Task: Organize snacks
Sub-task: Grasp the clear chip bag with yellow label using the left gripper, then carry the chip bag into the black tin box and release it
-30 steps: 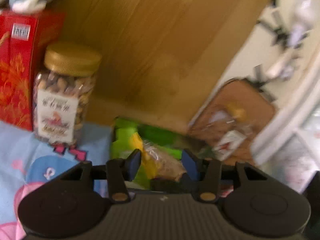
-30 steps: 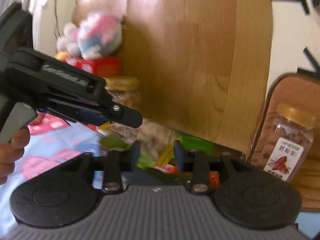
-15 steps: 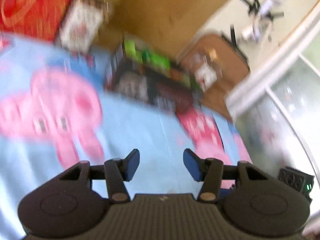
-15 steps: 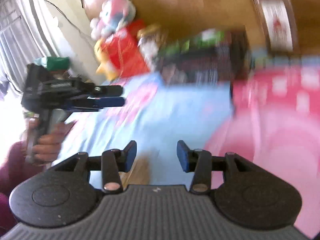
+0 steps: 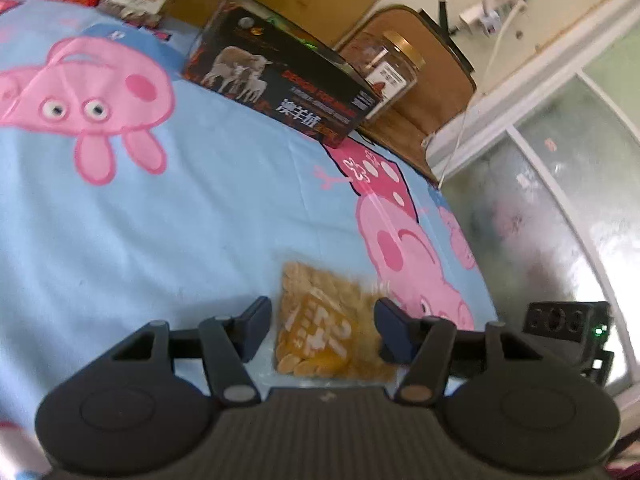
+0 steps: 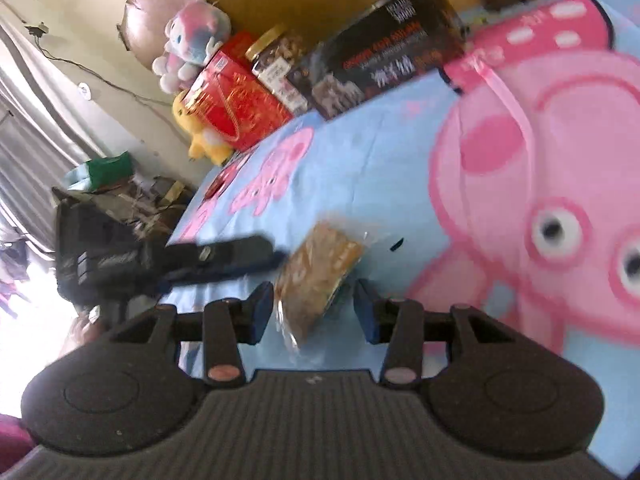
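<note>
Left wrist: snack bag at 6 o'clock between parted left claw; light, crinkly, crushable — pinch edge seam.

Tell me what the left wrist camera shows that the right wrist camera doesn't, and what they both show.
Only the left wrist view shows the clear jar with a gold lid on the brown padded seat, and the frosted glass door. Only the right wrist view shows the pink and blue plush toy, the yellow plush toy, the red printed box, another gold-lidded nut jar and the left gripper from outside. Both show the clear packet of yellow snacks on the light blue cartoon pig sheet and the black carton.
</note>
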Demonstrator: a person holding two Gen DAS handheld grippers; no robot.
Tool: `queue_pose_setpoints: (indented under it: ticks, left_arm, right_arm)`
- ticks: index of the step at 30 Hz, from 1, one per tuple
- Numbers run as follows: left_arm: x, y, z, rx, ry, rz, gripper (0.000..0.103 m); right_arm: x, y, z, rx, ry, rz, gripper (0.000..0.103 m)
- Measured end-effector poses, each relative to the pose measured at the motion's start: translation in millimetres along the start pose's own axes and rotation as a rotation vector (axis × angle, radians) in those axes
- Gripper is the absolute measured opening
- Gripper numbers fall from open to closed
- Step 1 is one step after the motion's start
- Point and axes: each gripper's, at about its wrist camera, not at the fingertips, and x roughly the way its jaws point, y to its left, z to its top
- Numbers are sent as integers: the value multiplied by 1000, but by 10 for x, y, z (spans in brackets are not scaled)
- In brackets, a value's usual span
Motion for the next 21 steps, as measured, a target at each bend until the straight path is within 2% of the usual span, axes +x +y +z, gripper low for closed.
queue_pose_setpoints:
  ticks: [2, 4, 6, 8, 11, 12, 13, 15, 17, 18, 19, 21]
  left_arm:
    - [-33, 66, -28, -43, -20, -16, 58]
    - [-50, 143, -23, -93, -32, -41, 58]
    - [-55, 185, -12, -123, -40, -56, 58]
    - [-82, 219, 10, -142, -40, -67, 58]
    - [-186, 213, 61, -124, -66, -75, 61]
    - [-230, 203, 87, -121, -76, -81, 66]
    - [-269, 187, 119, -117, -87, -92, 78]
    - [-303, 129, 173, -105, -111, -109, 87]
    - [-292, 37, 251, -72, -122, -123, 81]
    - [-270, -3, 295, -52, -116, -131, 68]
    - [-245, -41, 342, -33, -106, -137, 49]
    - [-212, -103, 457, -8, -111, -125, 45]
  right_arm:
    - [115, -10, 93, -29, -10, -24, 33]
    - [194, -57, 137, -18, -21, -9, 29]
    - [159, -126, 102, 6, -15, 12, 21]
    - [173, -226, 115, 88, 9, 88, 15]
    - [124, -315, 141, 191, 3, 161, 13]
    - [100, -348, 167, 221, -8, 192, 13]
    - [82, -373, 206, 250, -18, 223, 13]
    - [67, -377, 307, 282, -36, 277, 13]
    - [79, -334, 411, 270, -49, 301, 13]
    - [105, -307, 459, 267, -45, 314, 13]
    - [138, -295, 495, 273, -39, 336, 13]
    - [201, -270, 582, 280, -29, 378, 13]
